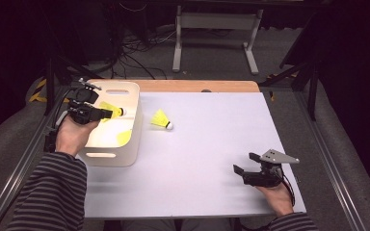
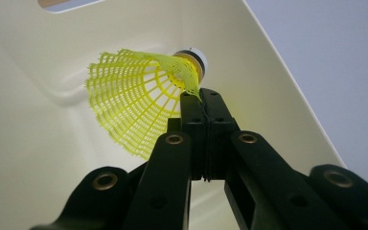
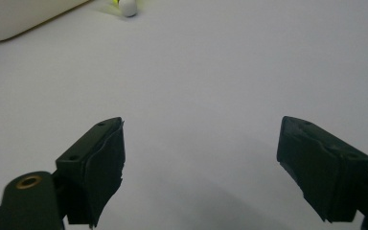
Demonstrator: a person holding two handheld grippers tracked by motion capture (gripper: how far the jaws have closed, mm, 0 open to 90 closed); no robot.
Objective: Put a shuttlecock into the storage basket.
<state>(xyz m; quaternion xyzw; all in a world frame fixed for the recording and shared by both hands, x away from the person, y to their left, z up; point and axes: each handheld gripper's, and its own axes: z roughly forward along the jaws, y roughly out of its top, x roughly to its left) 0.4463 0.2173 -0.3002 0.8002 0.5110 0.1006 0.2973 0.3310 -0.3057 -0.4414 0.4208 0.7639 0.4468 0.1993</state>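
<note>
Nearest me, at the front right of the white table (image 1: 212, 159), my right gripper (image 1: 247, 162) rests low in my hand with its jaws spread wide and nothing between them. Through the right gripper view I look along those parted pads (image 3: 100, 163) over bare tabletop toward the white tip of the loose shuttlecock (image 3: 128, 7) far ahead, with a corner of the bin (image 3: 19, 19) beside it. I judge this hand is simply waiting, kept back and open so it stays out of the other's way and is ready for a pick.

Farther out and to my left, my left gripper (image 1: 107, 113) is held over the cream bin (image 1: 130, 139), which sits on the table's left edge. Its jaws are pressed together on the rim of a yellow shuttlecock (image 2: 139, 103); the skirt's net is pinched just by the cork end, so the cone hangs sideways inside the bin's walls. Holding it by the thin skirt looks like the easy grip for flat pads, and being over the bin suggests I mean to drop it there. Something yellow (image 1: 124, 137) already lies on the bin floor, likely another shuttlecock.

Beyond the bin's right wall, the loose shuttlecock (image 1: 162, 120) lies on its side on the table, near the bin but apart from it.
</note>
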